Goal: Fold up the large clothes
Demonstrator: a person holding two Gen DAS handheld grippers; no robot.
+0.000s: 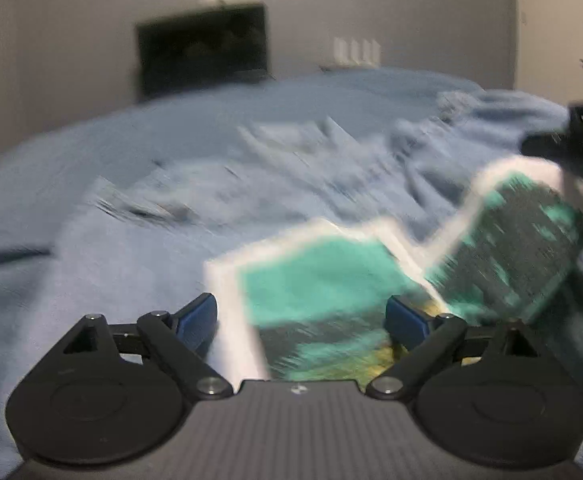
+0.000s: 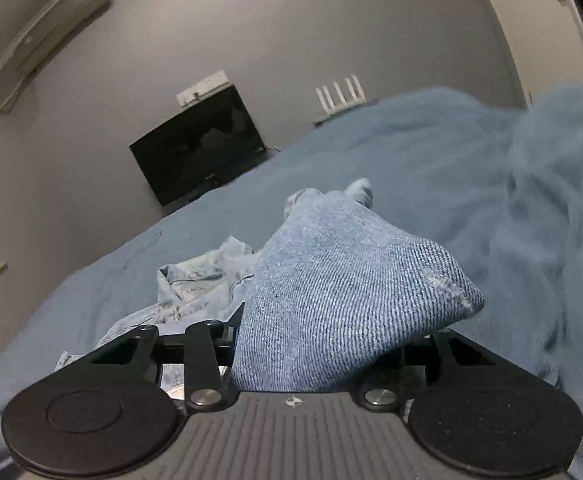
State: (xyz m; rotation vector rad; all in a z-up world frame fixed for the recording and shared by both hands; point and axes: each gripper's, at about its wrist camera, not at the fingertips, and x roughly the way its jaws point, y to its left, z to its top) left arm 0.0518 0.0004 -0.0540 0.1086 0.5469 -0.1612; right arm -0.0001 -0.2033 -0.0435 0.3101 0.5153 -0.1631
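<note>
Pinching a fold of denim is the step in hand, as I judge it, and doing it well means keeping the cloth taut and lifting it clear of the heap before I lay it over, so the fold lands flat and not bunched. My right gripper (image 2: 315, 344) has its fingers closed on the jeans (image 2: 343, 280): the thick twill bulges up out of them and hides both pads, so I read the clamp from the drawn-in linkage and the cloth standing up from it. More pale denim, with seams and what looks like a waistband, lies crumpled just to the left of that bulge.

My left gripper (image 1: 301, 320) is spread wide, its two blue fingers (image 1: 197, 316) well apart and holding nothing. Between them, lower down, lies a second cloth, a teal and dark printed piece with a white border (image 1: 319, 280); whether the pads touch it I cannot tell, since this view is badly smeared. One corner of that cloth rises toward the right edge of the view, where the dark tip of my other tool shows.

Everything rests on the bed, spread with a blue blanket (image 2: 431, 152), rumpled high toward its right side. The denim sits toward the near edge of the bed. Beyond the far edge stands a dark screen (image 2: 199, 152) against the grey wall, with a white router (image 2: 341, 94) to its right.
</note>
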